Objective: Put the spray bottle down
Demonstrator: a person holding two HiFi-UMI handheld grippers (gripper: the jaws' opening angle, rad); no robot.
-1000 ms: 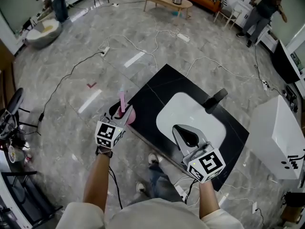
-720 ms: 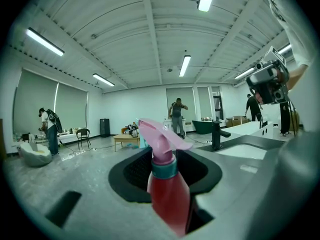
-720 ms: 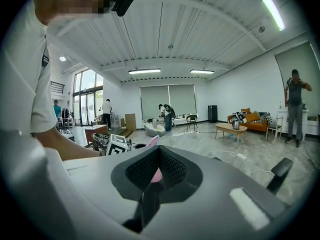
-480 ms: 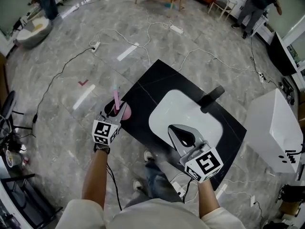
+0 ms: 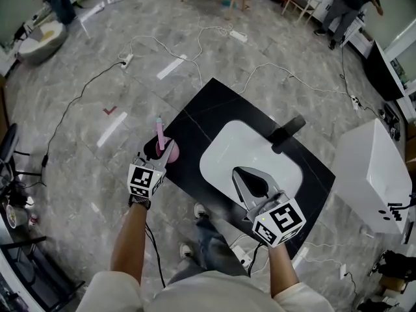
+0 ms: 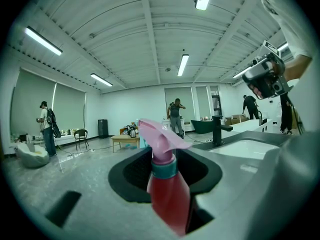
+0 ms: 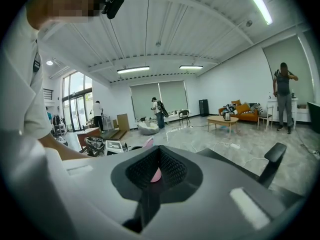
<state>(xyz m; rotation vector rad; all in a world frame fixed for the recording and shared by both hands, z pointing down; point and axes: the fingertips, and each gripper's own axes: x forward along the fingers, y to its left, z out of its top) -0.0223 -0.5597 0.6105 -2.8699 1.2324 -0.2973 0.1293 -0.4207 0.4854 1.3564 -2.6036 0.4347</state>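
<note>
Head view: your left gripper (image 5: 158, 155) sits left of centre, at the black counter's (image 5: 214, 106) left corner. It holds the pink spray bottle (image 5: 160, 135) upright; you can't tell whether its base touches the counter. Your right gripper (image 5: 244, 174) hangs over the white sink's (image 5: 227, 151) lower edge

Left gripper view: the jaws are clamped on the bottle's red body, low in the centre

Right gripper view: the jaws are pressed together and empty, with a bit of the pink bottle showing beyond them
</note>
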